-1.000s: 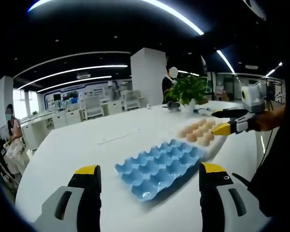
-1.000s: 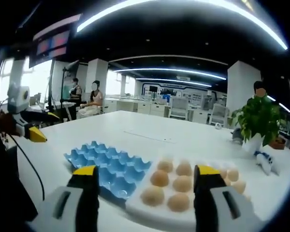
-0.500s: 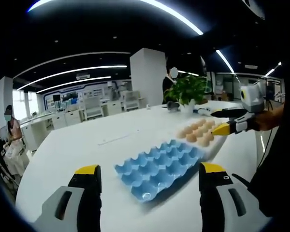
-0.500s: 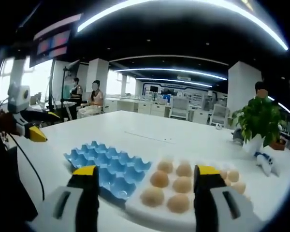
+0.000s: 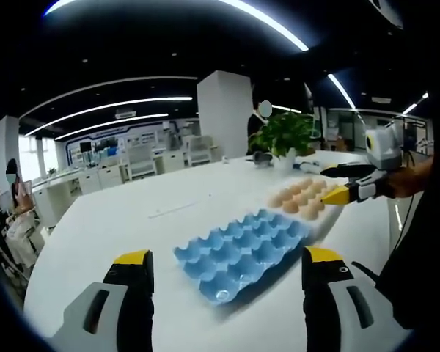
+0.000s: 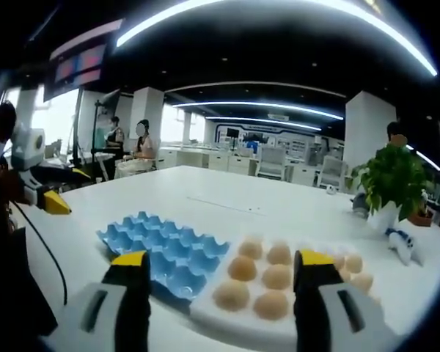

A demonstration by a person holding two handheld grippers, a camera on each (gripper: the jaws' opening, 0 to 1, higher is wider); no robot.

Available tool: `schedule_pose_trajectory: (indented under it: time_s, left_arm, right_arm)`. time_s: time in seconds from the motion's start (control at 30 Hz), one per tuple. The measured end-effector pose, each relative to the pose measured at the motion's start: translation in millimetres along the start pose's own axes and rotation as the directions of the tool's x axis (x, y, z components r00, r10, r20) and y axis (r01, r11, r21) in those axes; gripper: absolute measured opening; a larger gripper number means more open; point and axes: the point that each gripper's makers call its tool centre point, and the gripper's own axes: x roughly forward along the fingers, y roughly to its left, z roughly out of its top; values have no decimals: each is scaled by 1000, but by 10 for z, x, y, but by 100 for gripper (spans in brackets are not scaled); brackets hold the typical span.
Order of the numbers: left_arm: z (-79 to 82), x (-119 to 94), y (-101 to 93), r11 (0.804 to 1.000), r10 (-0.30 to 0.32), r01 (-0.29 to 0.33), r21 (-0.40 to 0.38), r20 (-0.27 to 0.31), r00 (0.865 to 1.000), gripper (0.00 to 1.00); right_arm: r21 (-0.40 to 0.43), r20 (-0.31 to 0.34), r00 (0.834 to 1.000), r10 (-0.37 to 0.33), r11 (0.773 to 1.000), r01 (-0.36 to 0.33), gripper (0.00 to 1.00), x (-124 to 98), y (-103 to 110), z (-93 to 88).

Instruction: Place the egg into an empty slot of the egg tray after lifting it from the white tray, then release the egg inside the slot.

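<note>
Nothing much shifted over the last second: blue egg tray (image 6: 163, 249) sat empty, white tray (image 6: 238, 320) touching its right side, eggs (image 6: 242, 268) untouched. Left tongs (image 5: 225, 293) and right tongs (image 6: 220, 293) stayed released, empty. Pickup hadn't begun.

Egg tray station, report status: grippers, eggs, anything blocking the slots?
Left gripper open, empty. Right gripper open, above the white tray. Eggs sit in the white tray; blue egg tray beside it, slots empty. Nothing in the way.
</note>
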Motion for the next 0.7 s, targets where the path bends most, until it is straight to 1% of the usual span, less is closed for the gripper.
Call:
schedule_pose_trajectory:
  time_s: [0.23,0.4,0.6,0.63,0.7]
  left_arm:
    - [2,-13,14,1000,7,-7,-6,-7,1000,85]
    - [25,-20,46,1000,15,-15,-15,2,1000,85]
    - [61,-6,0,1000,6,-6,-17,-5,1000,85]
    - [67,-4,-4,1000,6,-6,-16,-7,1000,85]
    - [84,-2,2,1000,14,-14,-14,-11,1000,85]
  right_arm:
    - [4,-9,1000,7,1000,-7,82,0,29,-24]
    - [2,-9,1000,7,1000,-6,82,5,32,-23]
    - [7,-14,1000,7,1000,-7,81,15,37,-49]
    - [9,-15,1000,8,1000,-7,81,16,39,-54]
    - [23,-28,1000,0,1000,0,74,21,31,-96]
